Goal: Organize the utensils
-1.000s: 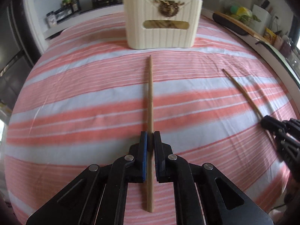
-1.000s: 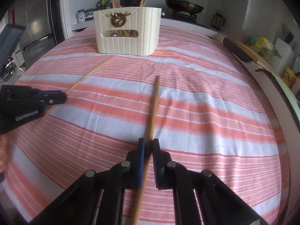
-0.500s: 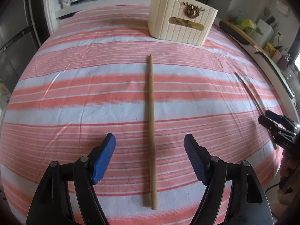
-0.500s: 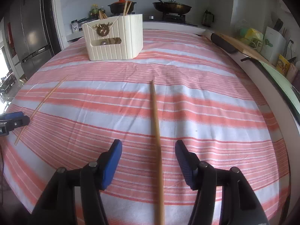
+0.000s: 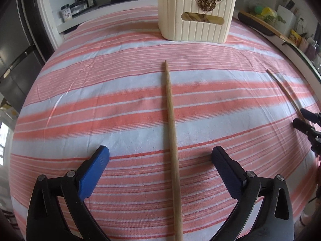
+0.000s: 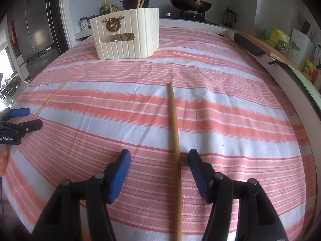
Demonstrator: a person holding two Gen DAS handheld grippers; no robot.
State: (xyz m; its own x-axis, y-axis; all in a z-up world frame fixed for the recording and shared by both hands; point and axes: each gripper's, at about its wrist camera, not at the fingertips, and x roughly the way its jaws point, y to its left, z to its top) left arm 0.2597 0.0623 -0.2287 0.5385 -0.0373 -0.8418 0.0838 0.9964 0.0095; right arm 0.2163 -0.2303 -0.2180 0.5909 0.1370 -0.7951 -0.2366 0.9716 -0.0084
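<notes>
Our left gripper (image 5: pixel 160 156) fingers are opening wide, right gripper (image 6: pixel 158 160) half-open; each straddles a thin, stiff, light wooden chopstick (image 5: pixel 170 124) – pinch mid-shaft

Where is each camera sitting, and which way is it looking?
Left wrist view: sits on the left tongs, looking down along a chopstick toward the cream utensil box; its opening tongs straddle the chopstick; the right tongs show at the edge.
Right wrist view: sits on the right tongs, facing the same box over the other chopstick; the left tongs show.
Shared: box, striped cloth, both chopsticks.
</notes>
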